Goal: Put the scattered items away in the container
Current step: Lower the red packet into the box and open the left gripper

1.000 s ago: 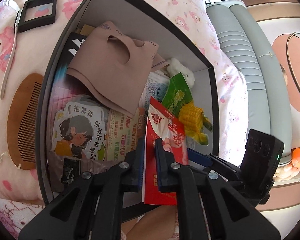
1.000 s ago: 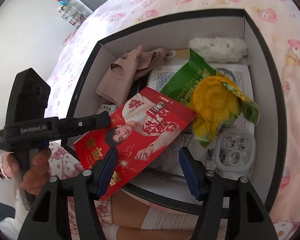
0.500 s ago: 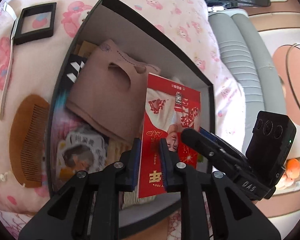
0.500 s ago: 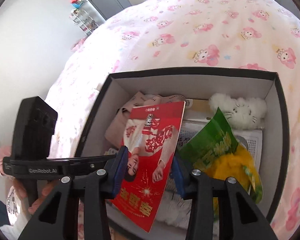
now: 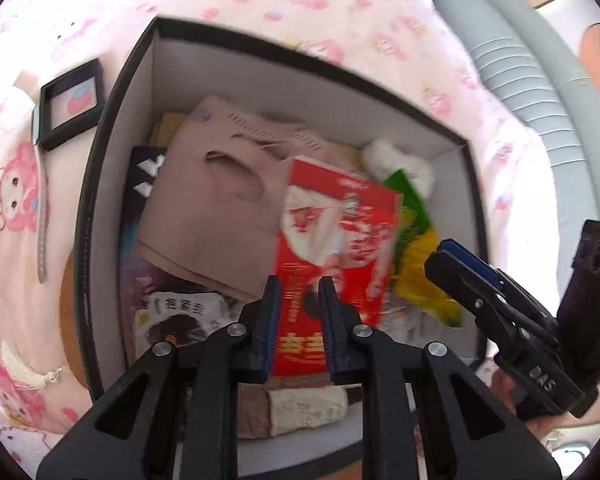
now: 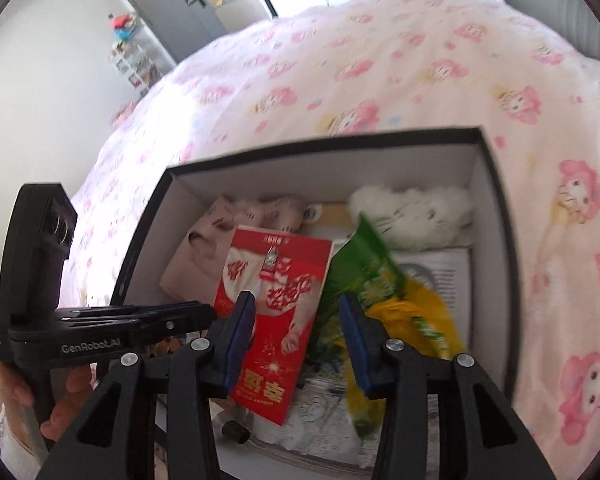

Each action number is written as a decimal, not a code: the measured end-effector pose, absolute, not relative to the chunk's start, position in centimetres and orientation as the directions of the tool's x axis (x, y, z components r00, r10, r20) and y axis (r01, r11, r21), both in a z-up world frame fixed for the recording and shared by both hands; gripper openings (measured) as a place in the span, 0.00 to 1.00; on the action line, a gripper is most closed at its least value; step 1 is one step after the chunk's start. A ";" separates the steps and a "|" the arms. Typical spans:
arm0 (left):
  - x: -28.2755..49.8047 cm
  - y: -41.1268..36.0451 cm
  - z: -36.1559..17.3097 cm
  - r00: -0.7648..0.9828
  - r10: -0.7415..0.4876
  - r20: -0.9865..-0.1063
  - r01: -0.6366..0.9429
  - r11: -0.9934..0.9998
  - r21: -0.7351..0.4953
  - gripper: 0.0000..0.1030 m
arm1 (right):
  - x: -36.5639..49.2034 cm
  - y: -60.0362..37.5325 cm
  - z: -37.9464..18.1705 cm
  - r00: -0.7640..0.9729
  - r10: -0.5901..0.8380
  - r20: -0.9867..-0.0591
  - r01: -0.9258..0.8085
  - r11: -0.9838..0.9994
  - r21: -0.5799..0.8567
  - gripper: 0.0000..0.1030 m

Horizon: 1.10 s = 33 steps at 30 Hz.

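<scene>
The black box (image 5: 100, 184) with white inner walls stands on the pink bed. A red packet (image 5: 332, 240) lies tilted inside it, over a beige knitted piece (image 5: 220, 208) and beside a green and yellow corn snack bag (image 5: 424, 264). My left gripper (image 5: 300, 320) hovers above the packet's near end, open by a narrow gap, its pads off the packet. In the right wrist view the red packet (image 6: 276, 280) shows between the fingers of my right gripper (image 6: 298, 324), which is open above it. The left gripper (image 6: 210, 314) sits just left of the packet.
A white plush toy (image 6: 412, 216) lies at the box's far end. Outside the box, on the bedcover, are a black square frame (image 5: 70, 104), a pale strap (image 5: 42, 216), a wooden comb (image 5: 66, 312) half behind the box wall, and a tassel (image 5: 28, 368). A grey padded edge (image 5: 540, 80) runs at the right.
The left gripper, shut on the red packet a second ago, has let it go; the packet now rests in the box. The right jaws have narrowed. Both grippers have drawn back and upward.
</scene>
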<state>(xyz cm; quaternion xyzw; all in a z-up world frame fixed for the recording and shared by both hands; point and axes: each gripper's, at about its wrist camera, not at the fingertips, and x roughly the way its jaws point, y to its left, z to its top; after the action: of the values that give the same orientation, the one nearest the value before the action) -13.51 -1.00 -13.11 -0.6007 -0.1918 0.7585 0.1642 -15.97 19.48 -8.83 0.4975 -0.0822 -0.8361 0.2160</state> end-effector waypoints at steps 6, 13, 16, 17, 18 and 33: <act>-13.5 -0.4 -14.3 -0.216 0.483 -0.849 -0.023 -0.871 -0.490 0.16 | -15.8 19.0 -9.5 -0.366 -0.424 -0.828 0.336 -0.890 0.308 0.38; -13.5 0.3 -14.9 -0.219 0.474 -0.853 0.011 -0.873 -0.488 0.17 | -15.3 18.3 -11.2 -0.313 -0.350 -0.883 0.314 -0.915 0.252 0.37; -13.1 -0.6 -14.2 -0.265 0.450 -0.853 0.033 -0.880 -0.474 0.19 | -15.2 18.8 -10.2 -0.360 -0.373 -0.855 0.316 -0.911 0.264 0.37; -13.0 -1.0 -14.2 -0.277 0.430 -0.859 0.058 -0.885 -0.461 0.22 | -15.3 19.0 -10.1 -0.365 -0.375 -0.852 0.308 -0.912 0.269 0.37; -12.9 -1.4 -14.4 -0.284 0.419 -0.862 0.080 -0.886 -0.457 0.27 | -15.4 19.0 -10.2 -0.354 -0.380 -0.855 0.301 -0.912 0.280 0.37; -10.6 -1.3 -13.3 -0.303 0.465 -0.832 0.037 -0.866 -0.498 0.24 | -14.4 19.6 -8.7 -0.385 -0.358 -0.851 0.294 -0.921 0.255 0.37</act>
<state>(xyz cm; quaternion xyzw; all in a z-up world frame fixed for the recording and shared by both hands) -10.63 -1.26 -13.26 -0.5742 -0.2187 0.7769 0.1379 -14.41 19.61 -8.67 0.5187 -0.0309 -0.8316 0.1960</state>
